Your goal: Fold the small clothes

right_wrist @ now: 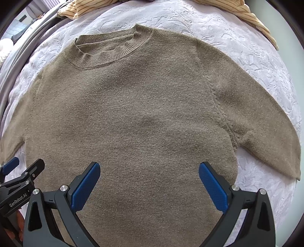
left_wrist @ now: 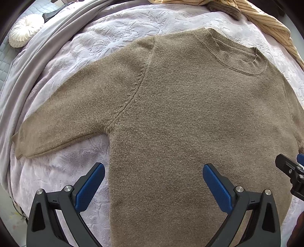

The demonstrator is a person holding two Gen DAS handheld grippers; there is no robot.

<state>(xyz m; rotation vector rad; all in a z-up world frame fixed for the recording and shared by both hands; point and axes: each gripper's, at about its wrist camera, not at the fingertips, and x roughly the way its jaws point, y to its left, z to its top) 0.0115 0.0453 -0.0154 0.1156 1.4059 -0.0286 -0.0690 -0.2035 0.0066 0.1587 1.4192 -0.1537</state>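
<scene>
A small olive-brown knit sweater point(left_wrist: 180, 114) lies flat, front up, on a pale lilac embossed blanket point(left_wrist: 117, 24), collar away from me and both sleeves spread out. It also shows in the right wrist view point(right_wrist: 144, 117). My left gripper point(left_wrist: 153, 171) is open and empty above the lower left part of the body, near the left side edge. My right gripper point(right_wrist: 149, 169) is open and empty above the lower right part of the body. Each gripper shows at the edge of the other's view: the right one in the left wrist view point(left_wrist: 292, 171) and the left one in the right wrist view point(right_wrist: 20, 174).
A cream striped garment point(left_wrist: 266, 20) lies bunched at the far edge of the bed, also in the right wrist view point(right_wrist: 237, 9). A grey sheet point(left_wrist: 38, 57) runs along the left side. A round white cushion point(left_wrist: 23, 31) sits at the far left.
</scene>
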